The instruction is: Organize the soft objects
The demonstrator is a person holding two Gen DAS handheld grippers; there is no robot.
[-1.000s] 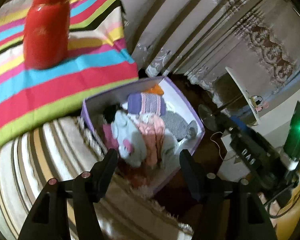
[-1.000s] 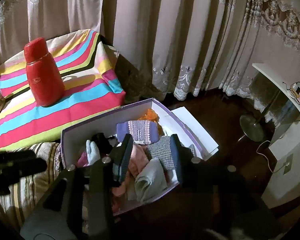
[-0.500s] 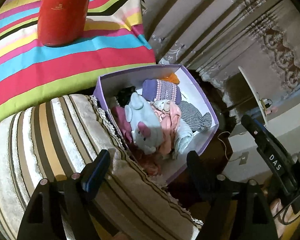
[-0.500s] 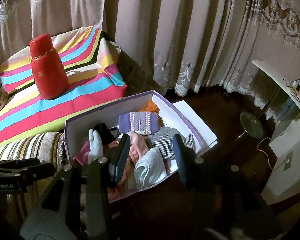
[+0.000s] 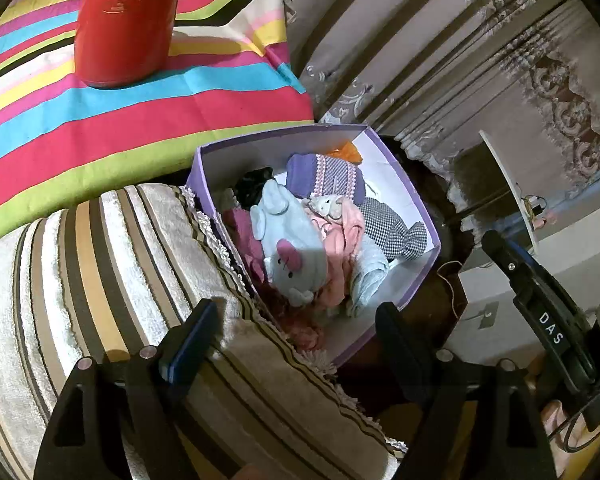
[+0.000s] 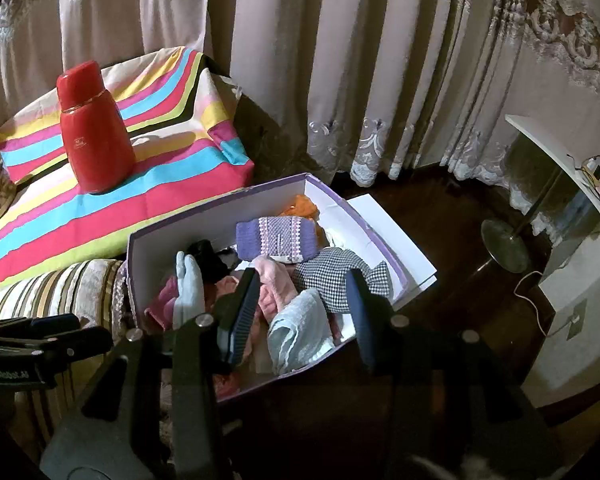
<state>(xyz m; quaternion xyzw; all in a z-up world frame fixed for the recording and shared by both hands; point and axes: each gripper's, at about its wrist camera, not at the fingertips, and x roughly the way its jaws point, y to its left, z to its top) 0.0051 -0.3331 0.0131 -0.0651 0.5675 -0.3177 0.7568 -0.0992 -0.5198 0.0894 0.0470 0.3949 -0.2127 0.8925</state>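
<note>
A purple cardboard box holds several soft things: a light blue plush toy, pink cloth, a purple knitted piece, a checked cloth, a pale blue towel and something orange. My left gripper is open and empty, above the striped cushion's edge, short of the box. My right gripper is open and empty, above the box's near side.
A striped brown cushion lies left of the box. A red flask stands on a rainbow-striped cloth. Curtains hang behind. A lamp base and a white shelf stand on the dark floor at right.
Both grippers have drawn back and up from the box, still open. The box and its contents have not moved.
</note>
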